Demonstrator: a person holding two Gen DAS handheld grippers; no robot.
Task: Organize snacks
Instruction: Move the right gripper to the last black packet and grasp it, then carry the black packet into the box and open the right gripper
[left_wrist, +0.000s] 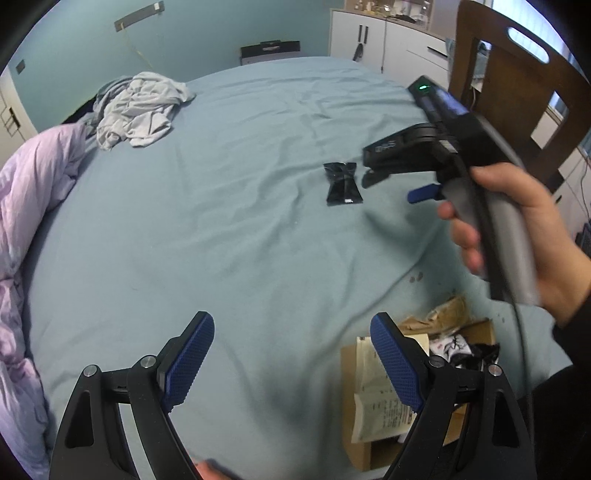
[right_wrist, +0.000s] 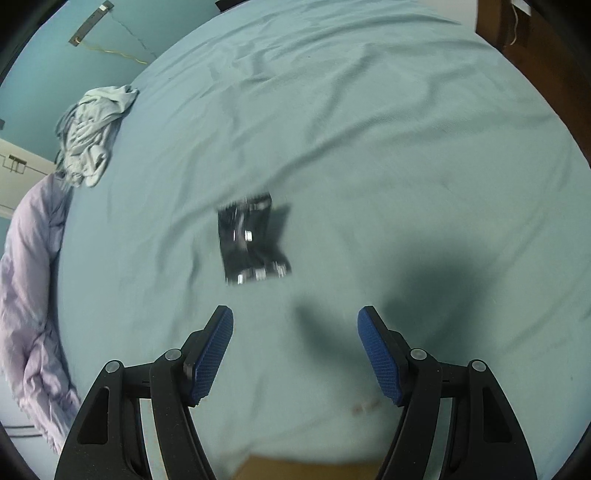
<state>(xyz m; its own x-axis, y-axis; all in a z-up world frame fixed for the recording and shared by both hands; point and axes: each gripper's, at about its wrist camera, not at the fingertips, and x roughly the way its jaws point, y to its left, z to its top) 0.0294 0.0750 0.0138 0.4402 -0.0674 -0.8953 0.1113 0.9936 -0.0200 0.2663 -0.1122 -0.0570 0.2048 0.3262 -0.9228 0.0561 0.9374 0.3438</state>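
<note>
From the left wrist, the left gripper (left_wrist: 291, 365) hangs wide open and empty over the bed (left_wrist: 221, 221), with the cardboard box (left_wrist: 373, 402) of snacks just to its right. From the right wrist, the right gripper (right_wrist: 295, 354) is also spread wide and empty, short of the black snack packet (right_wrist: 253, 240) lying flat on the sheet; I would lower it squarely and pinch the packet across its crimped middle, avoiding the cloth
</note>
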